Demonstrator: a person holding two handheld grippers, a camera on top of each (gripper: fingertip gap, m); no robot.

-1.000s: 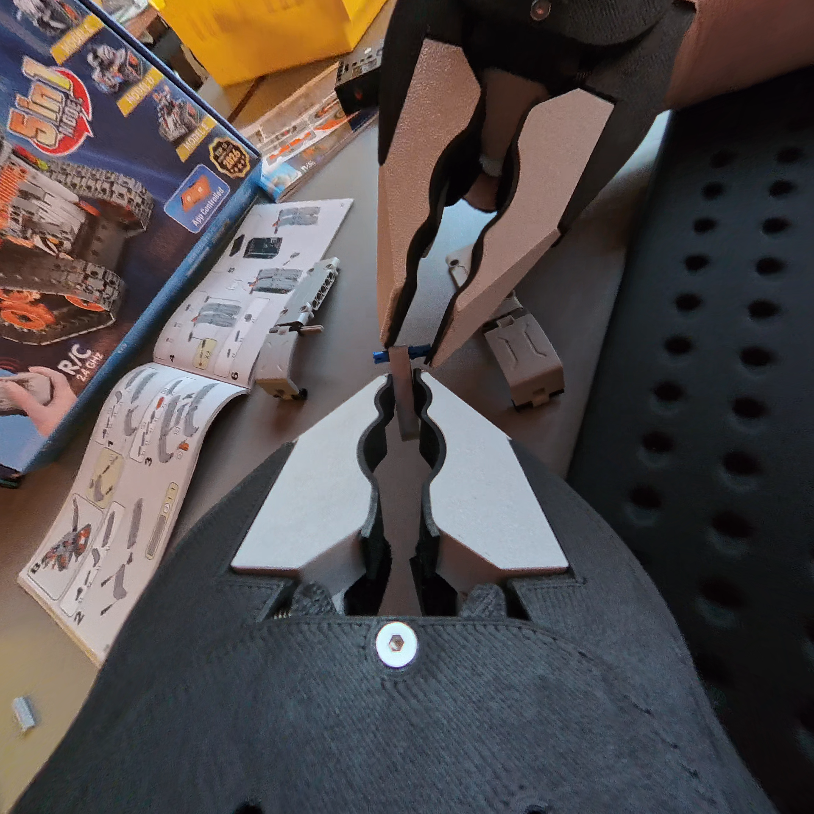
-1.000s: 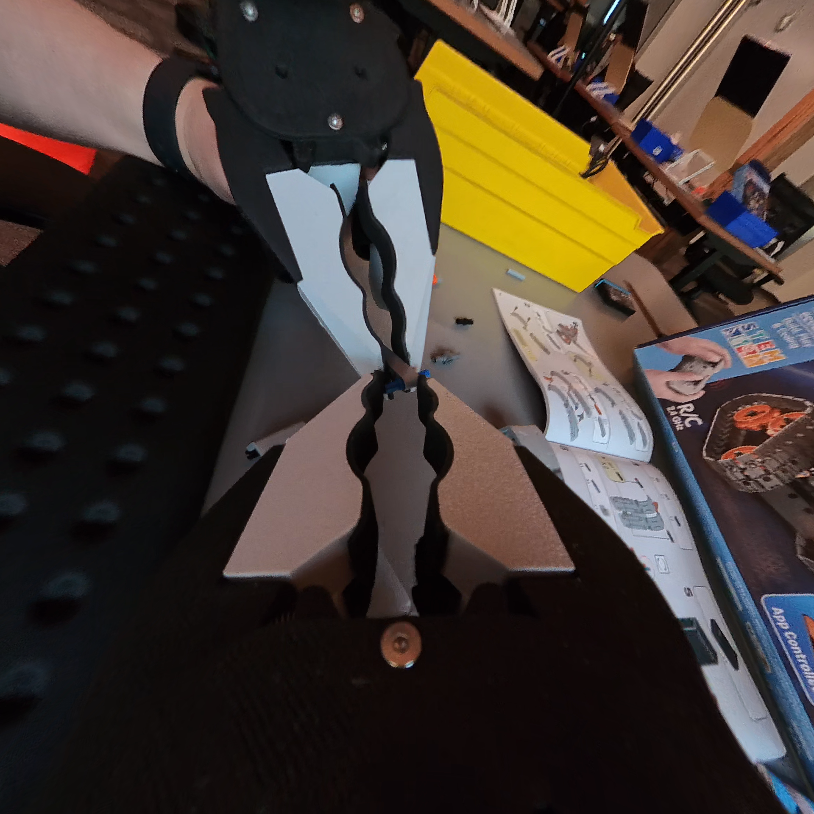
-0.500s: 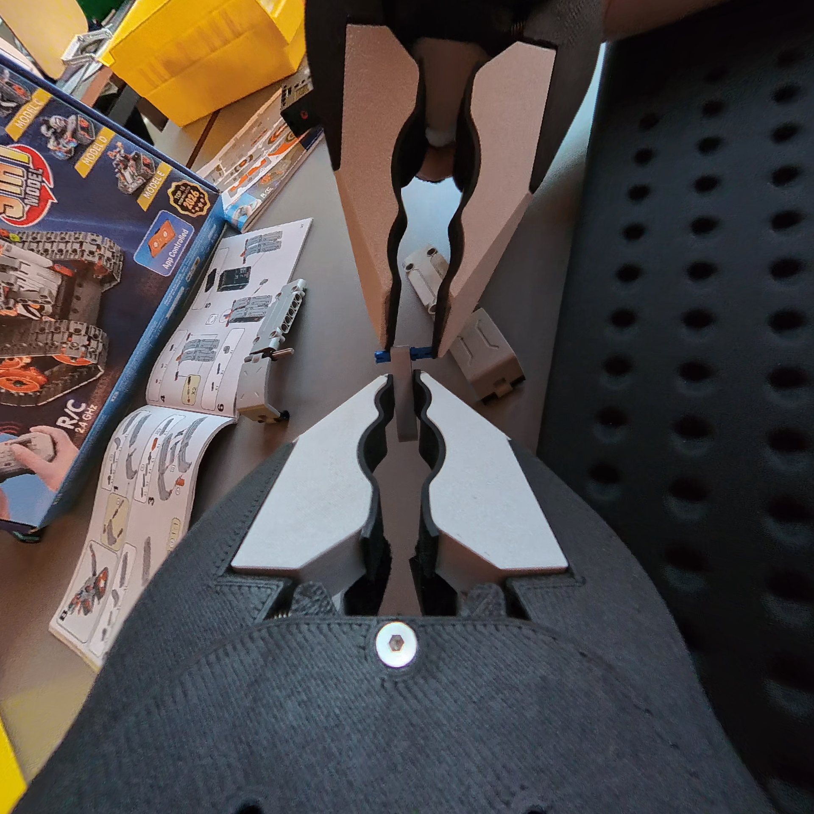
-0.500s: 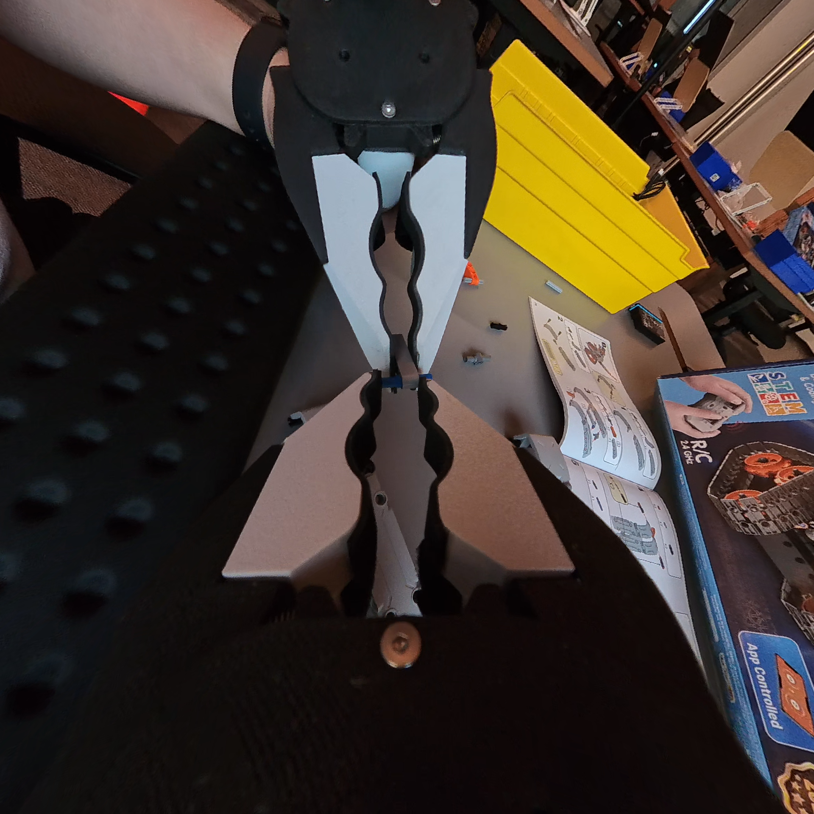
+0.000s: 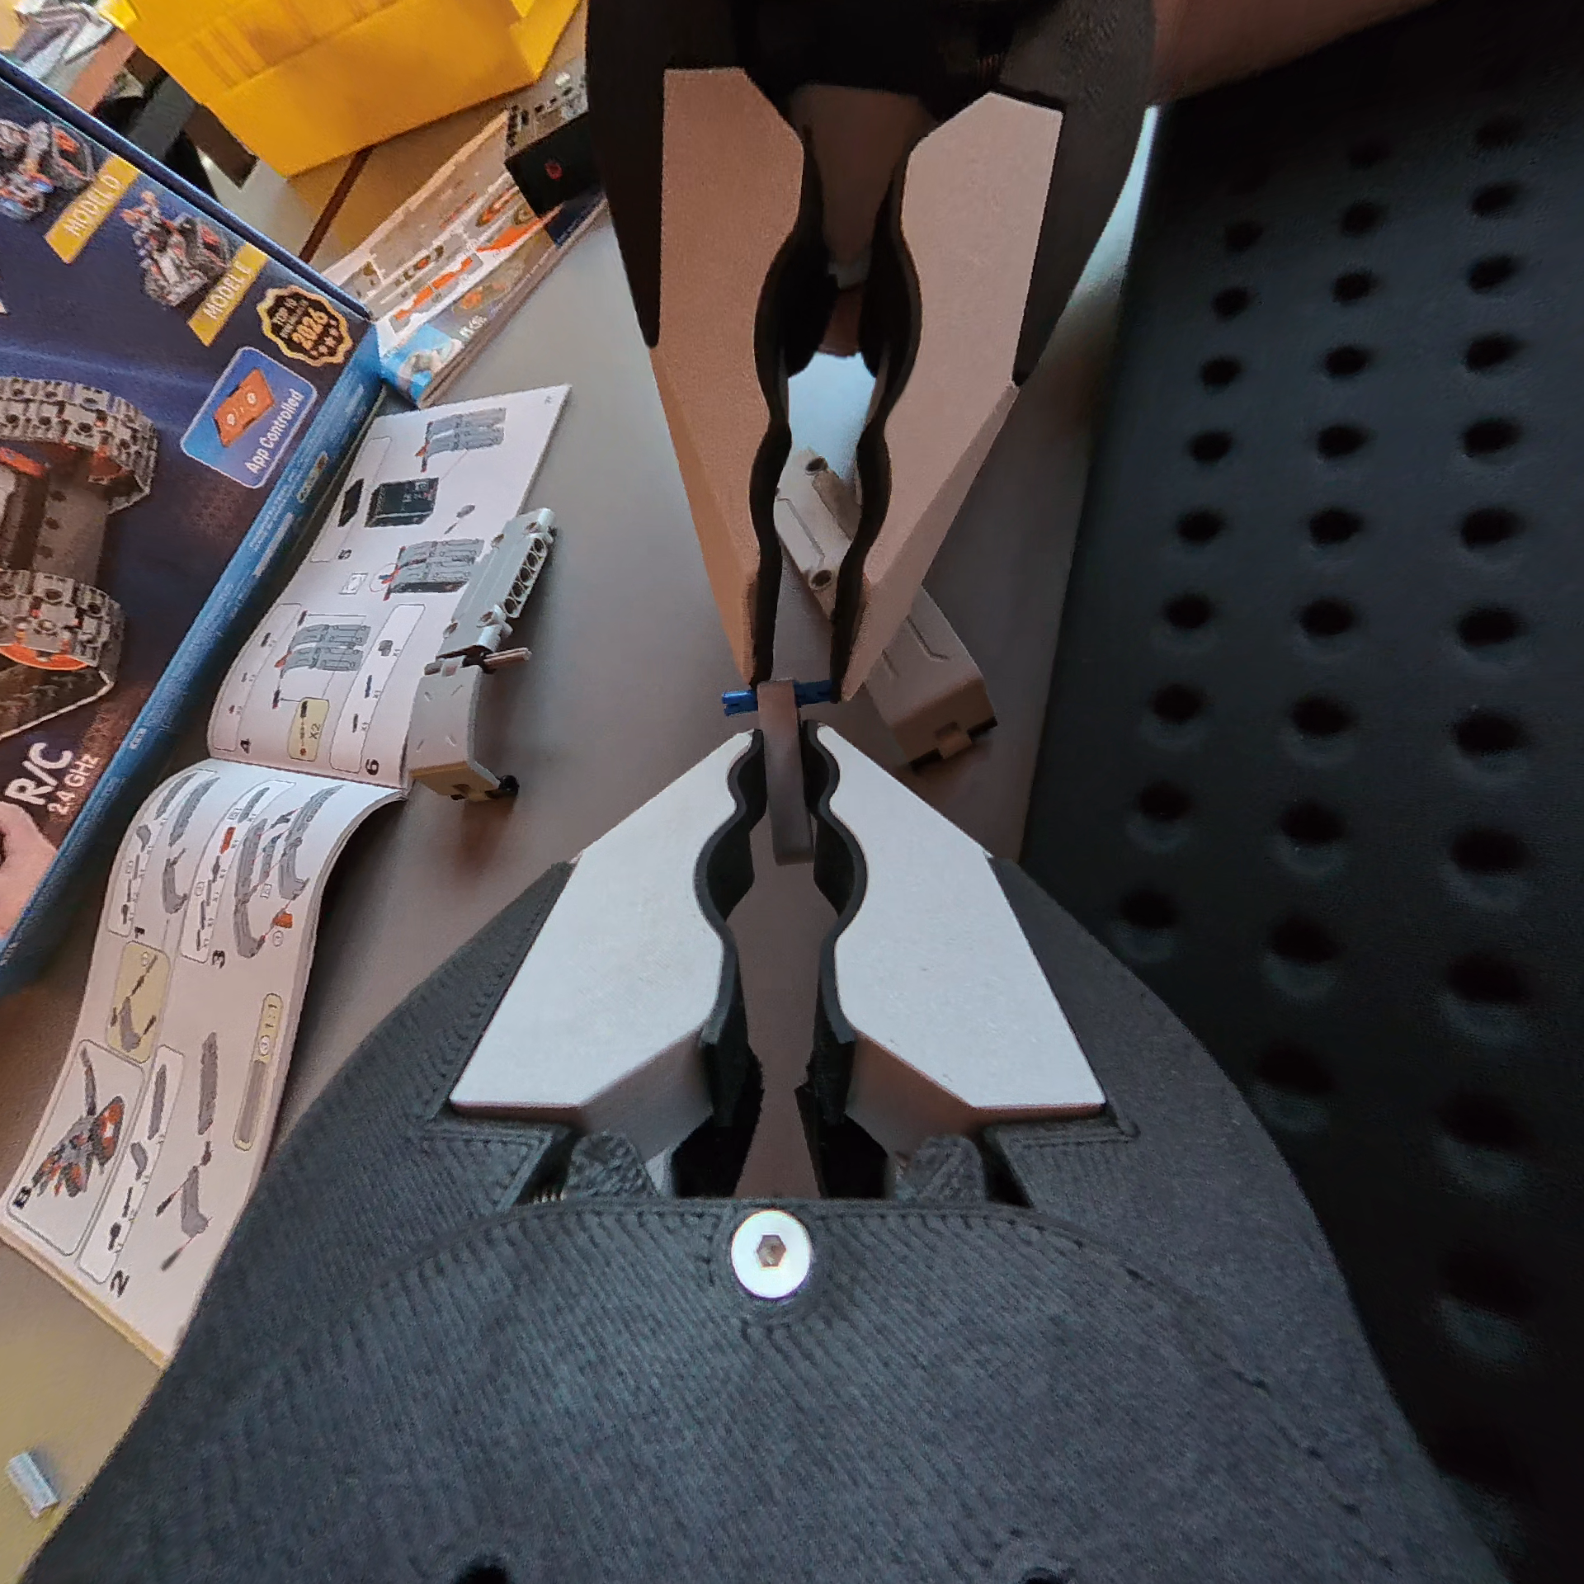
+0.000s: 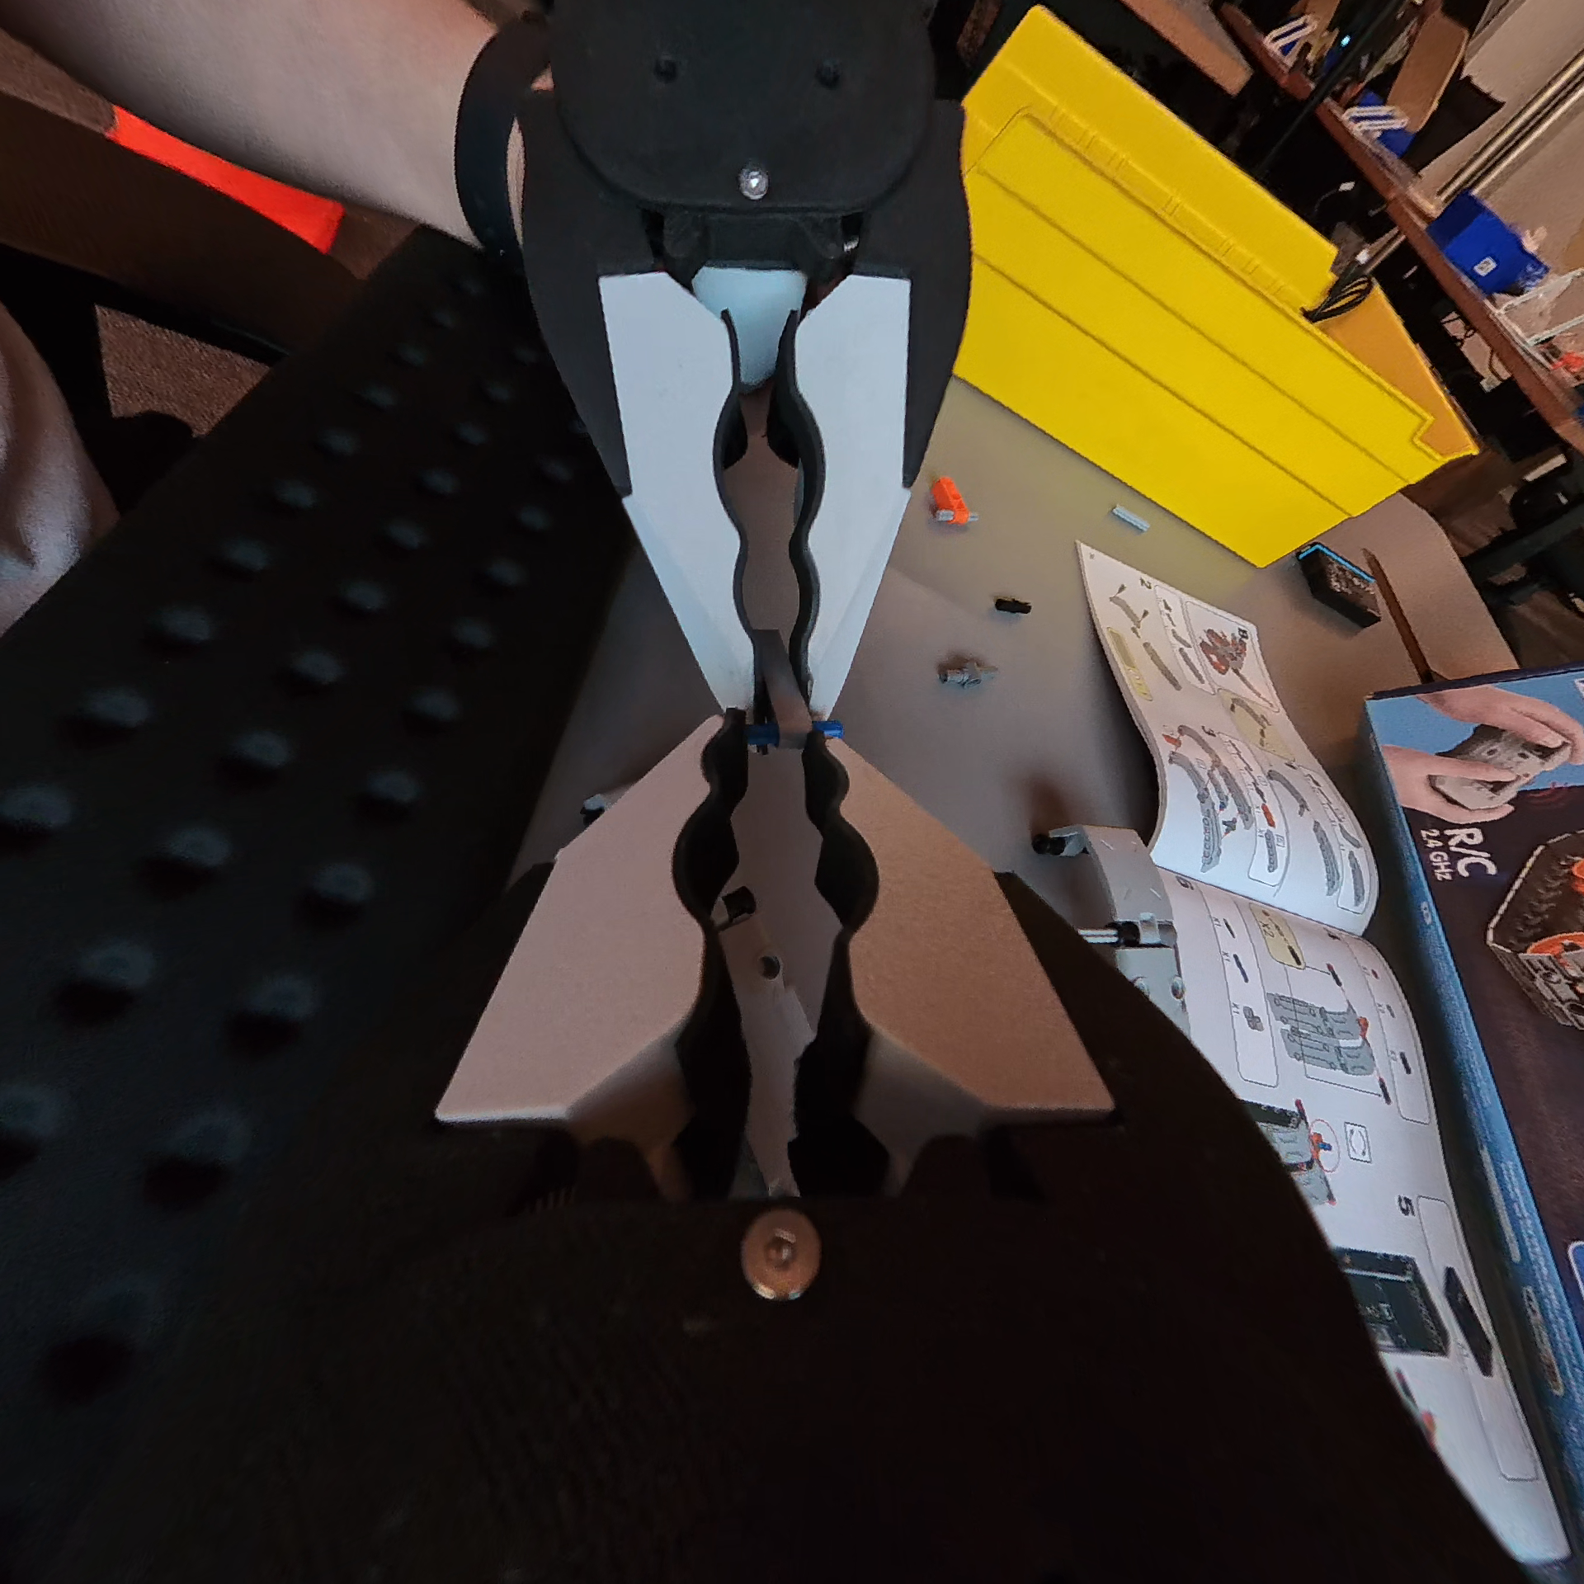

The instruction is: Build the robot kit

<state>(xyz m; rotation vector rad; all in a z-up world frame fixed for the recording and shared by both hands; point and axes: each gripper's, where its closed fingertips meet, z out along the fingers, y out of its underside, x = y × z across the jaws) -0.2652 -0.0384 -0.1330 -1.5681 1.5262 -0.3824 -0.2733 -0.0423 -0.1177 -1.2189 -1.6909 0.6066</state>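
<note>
In the left wrist view my left gripper (image 5: pixel 784 741) is shut on a short grey beam (image 5: pixel 789 789) that stands upright between its tips. My right gripper (image 5: pixel 797 686) comes in from above, tip to tip with the left. Its jaws are nearly closed on a small blue pin (image 5: pixel 737 699) that lies crosswise through the top of the beam. In the right wrist view my right gripper (image 6: pixel 771 733) holds the blue pin (image 6: pixel 830 730) at its tips. The left gripper (image 6: pixel 784 686) faces it with the grey beam (image 6: pixel 782 677).
An open instruction booklet (image 5: pixel 257 857), a blue toy box (image 5: pixel 129 514) and a grey curved panel (image 5: pixel 463 711) lie to the left. Grey parts (image 5: pixel 934 686) lie under the right gripper. A black perforated surface (image 5: pixel 1329 686) borders the table. A yellow bin (image 6: pixel 1157 300) and loose small pieces (image 6: pixel 964 673) lie beyond.
The two grippers stay tip to tip with the beam and pin between them. The right gripper has straightened from a tilt, and both have shifted slightly over the table.
</note>
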